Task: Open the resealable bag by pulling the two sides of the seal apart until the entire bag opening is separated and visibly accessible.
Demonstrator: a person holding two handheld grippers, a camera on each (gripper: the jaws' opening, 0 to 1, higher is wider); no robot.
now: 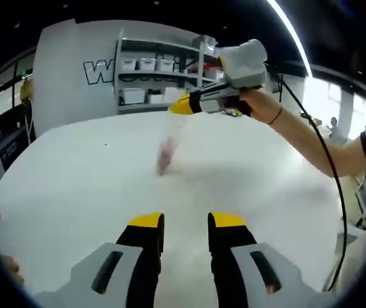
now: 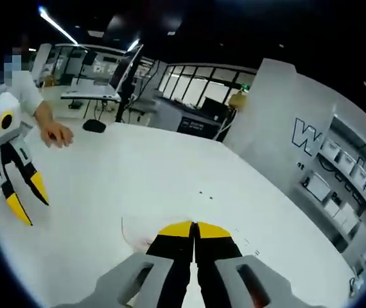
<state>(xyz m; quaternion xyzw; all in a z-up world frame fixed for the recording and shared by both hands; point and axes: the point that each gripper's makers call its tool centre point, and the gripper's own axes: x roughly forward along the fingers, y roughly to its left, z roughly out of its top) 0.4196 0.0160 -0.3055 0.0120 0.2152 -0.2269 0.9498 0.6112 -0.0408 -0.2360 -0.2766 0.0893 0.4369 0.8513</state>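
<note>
A clear resealable bag [image 1: 167,142] hangs blurred over the white table [image 1: 74,179], with something reddish inside. My right gripper [image 1: 182,104], held by a hand, comes in from the upper right and is shut on the bag's top edge. In the right gripper view its jaws [image 2: 194,227] are pressed together, and a thin clear edge of the bag [image 2: 133,236] shows just to their left. My left gripper [image 1: 187,222] stands open low over the table, well short of the bag, with nothing between its fingers. It also appears at the left in the right gripper view [image 2: 29,197], jaws apart.
A person's hand [image 2: 57,134] rests on the table's far side, beside a dark object [image 2: 94,126]. Shelves with white bins [image 1: 151,64] and a white lettered wall [image 1: 74,70] stand behind the table. A black cable [image 1: 334,173] trails from the right gripper.
</note>
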